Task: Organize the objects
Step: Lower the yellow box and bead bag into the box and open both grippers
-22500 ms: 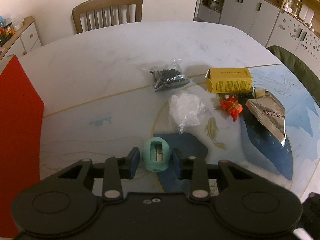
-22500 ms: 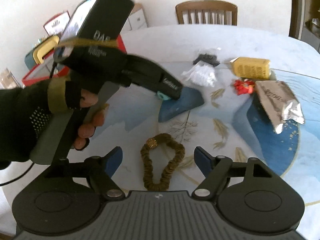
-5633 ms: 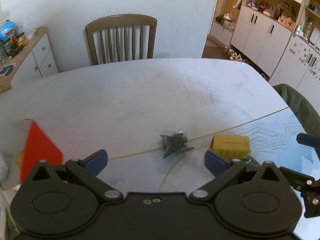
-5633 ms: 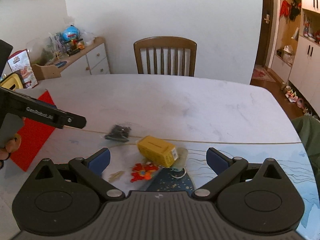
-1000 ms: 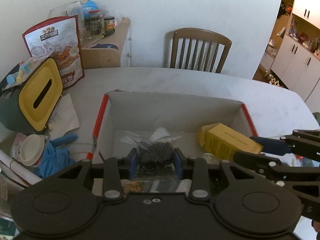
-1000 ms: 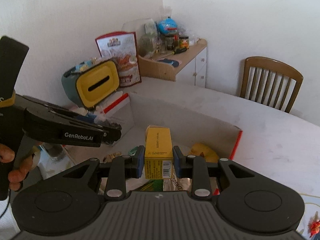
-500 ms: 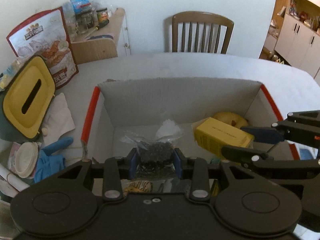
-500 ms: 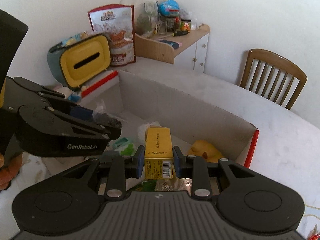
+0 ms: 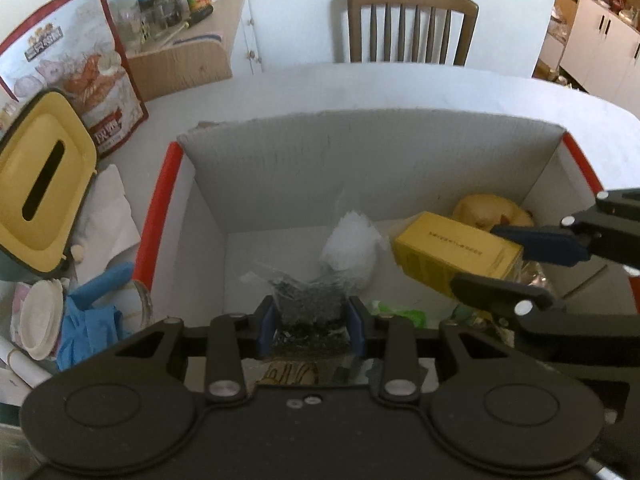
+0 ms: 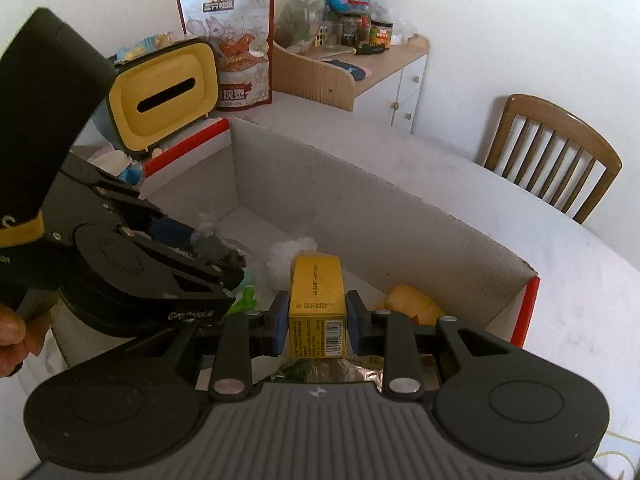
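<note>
Already over the open cardboard box (image 9: 360, 168), both grippers carry cargo that has not yet been let go. At left, the left gripper (image 9: 311, 326) has its fingers (image 9: 267, 326) pinched narrow on a clear bag of small dark pieces (image 9: 310, 304), held above the box floor near the front wall; in the right wrist view the same left gripper (image 10: 208, 256) reaches in from the left with the bag's crumpled top showing beside it. Just beyond the bag a white tuft of plastic (image 9: 352, 246) lies inside the box, with a scrap of green packaging (image 9: 400, 314) near it. Further right, the right gripper (image 10: 317, 322) clamps a yellow carton (image 10: 318, 300) between its fingers (image 10: 280, 322), the carton pointing into the box above a yellow rounded toy (image 10: 412, 304) that rests in the far right corner. Silver foil wrapping (image 10: 340, 368) shows beneath the carton. Judging from the contents, several items have been stowed; the bag and the carton appear to be next, needing only release. Whether more items wait on the table (image 10: 540, 240) cannot be told from these views. Outside the box, at far left, a yellow tissue holder (image 9: 40, 184) and a printed snack pouch (image 9: 76, 80) stand apart from the work.
</note>
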{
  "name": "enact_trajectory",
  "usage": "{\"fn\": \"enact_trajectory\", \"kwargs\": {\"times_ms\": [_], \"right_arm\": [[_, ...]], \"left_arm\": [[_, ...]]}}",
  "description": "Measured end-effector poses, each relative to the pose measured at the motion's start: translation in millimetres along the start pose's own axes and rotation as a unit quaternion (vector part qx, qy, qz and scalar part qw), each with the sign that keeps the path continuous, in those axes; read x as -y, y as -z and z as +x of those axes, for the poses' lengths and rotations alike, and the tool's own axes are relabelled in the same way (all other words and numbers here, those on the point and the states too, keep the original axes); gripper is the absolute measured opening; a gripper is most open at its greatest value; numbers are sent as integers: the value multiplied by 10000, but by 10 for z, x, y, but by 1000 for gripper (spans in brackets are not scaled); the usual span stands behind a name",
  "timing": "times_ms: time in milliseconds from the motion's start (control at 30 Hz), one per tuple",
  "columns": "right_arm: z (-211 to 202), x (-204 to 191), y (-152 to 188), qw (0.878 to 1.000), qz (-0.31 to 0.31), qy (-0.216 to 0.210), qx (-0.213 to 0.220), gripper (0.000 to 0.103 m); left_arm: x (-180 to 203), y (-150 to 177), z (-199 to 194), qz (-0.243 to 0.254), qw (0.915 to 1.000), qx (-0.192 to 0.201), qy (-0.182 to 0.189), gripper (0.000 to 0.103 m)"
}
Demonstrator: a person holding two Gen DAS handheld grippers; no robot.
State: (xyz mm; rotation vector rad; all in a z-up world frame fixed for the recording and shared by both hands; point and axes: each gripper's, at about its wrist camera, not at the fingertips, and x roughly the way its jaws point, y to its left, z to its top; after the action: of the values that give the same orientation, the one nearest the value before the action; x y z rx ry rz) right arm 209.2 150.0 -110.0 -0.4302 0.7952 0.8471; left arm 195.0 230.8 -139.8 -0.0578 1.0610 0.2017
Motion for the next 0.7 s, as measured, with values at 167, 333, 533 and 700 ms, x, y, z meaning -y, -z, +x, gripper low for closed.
{"fn": "enact_trajectory", "kwargs": {"times_ms": [167, 333, 533, 700], "right_arm": [[66, 33, -9, 9998, 61, -32, -172, 29], [95, 77, 17, 9993, 173, -59, -314, 29], [43, 143, 39, 9986, 369, -158, -358, 29], [-67, 191, 58, 9983, 451, -224, -295, 30]], "left_arm": [[4, -17, 49, 52, 9998, -169, 63, 36], [-14, -47, 142, 50, 9985, -539, 103, 36], [-28, -57, 180, -17, 9971, -746, 123, 39], [-66, -52, 184, -141, 9967, -796, 118, 44]]}}
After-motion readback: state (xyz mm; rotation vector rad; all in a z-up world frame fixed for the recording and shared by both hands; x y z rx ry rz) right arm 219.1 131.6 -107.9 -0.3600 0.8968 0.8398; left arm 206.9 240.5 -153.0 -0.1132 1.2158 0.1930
